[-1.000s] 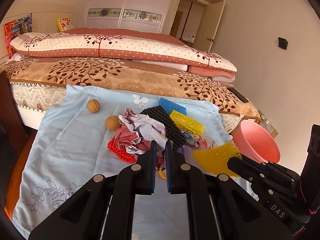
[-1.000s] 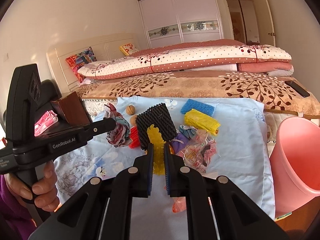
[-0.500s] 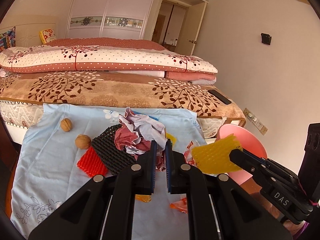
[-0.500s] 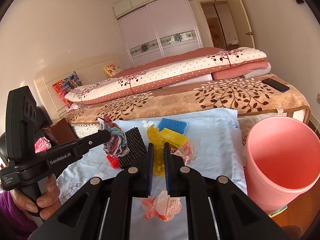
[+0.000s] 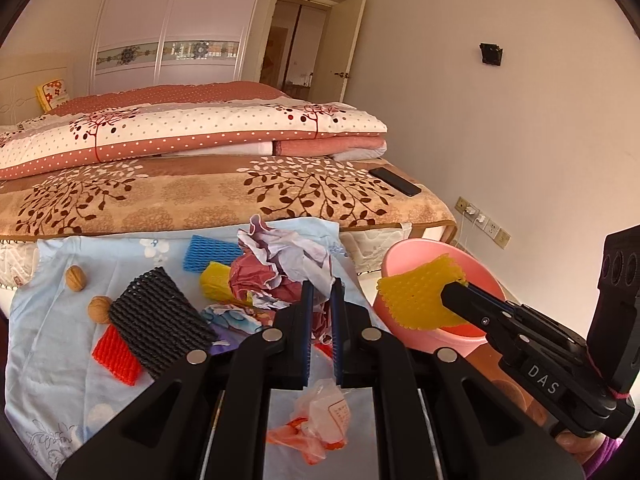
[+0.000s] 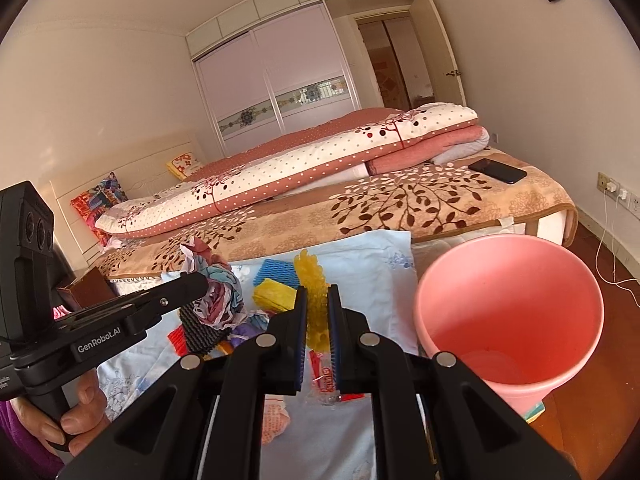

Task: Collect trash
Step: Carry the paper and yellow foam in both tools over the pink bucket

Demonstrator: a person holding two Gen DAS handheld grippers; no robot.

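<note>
Right gripper pinches a yellow foam net sleeve, raised near the rim of the pink bin, likely lined up for a drop. Left gripper is clamped on a crumpled paper wad, lifted off the table, likely next for the bin. Bin looks nearly empty; only bare pink floor shows. Remaining trash lies on the light blue cloth: black foam net, red foam net, blue foam net, plastic wrapper, two walnuts.

Left tool clamping crumpled paper wad, right tool holding yellow foam net over pink bin
</note>
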